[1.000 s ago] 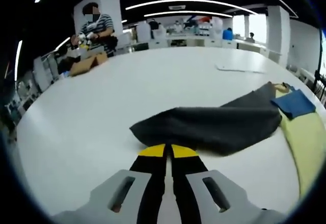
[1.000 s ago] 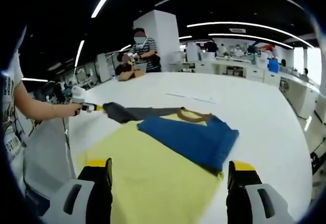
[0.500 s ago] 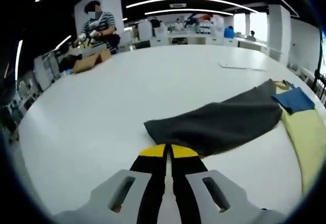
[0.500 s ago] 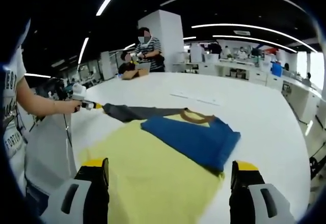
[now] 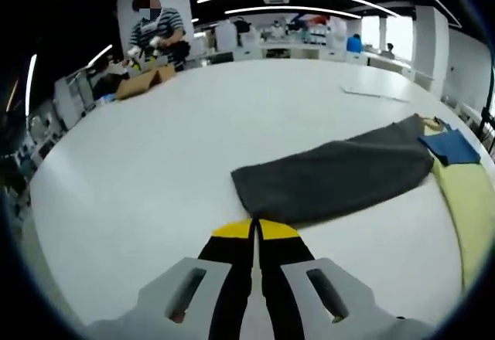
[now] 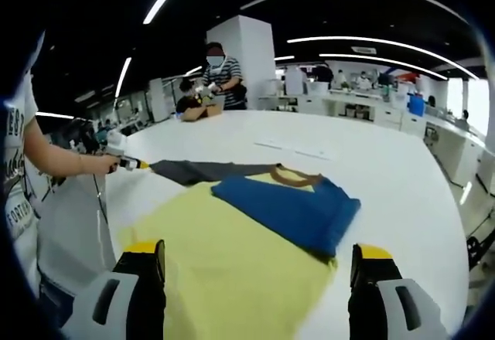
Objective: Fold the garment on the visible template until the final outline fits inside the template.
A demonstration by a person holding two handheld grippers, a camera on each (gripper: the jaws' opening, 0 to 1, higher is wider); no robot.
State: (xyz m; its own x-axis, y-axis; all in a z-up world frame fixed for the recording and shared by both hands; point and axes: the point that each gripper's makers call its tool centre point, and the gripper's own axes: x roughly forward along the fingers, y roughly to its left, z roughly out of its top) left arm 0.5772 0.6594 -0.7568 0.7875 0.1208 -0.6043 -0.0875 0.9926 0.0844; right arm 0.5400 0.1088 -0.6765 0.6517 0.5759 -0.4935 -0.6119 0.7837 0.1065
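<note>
Left gripper [image 5: 255, 228] clenched on grey sleeve [image 5: 332, 179], stretched flat toward table [image 5: 155, 147] edge for folding | right gripper [image 6: 255, 266] released, poised above yellow template [image 6: 224, 270].

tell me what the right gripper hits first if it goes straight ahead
Most likely the yellow template just ahead of the open right gripper, then the folded blue garment lying on it. Depth is hard to judge.

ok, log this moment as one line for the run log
left gripper: shut on sleeve, stretched out flat | right gripper: open, above template | garment: blue part folded on template | fold: not finished
</note>
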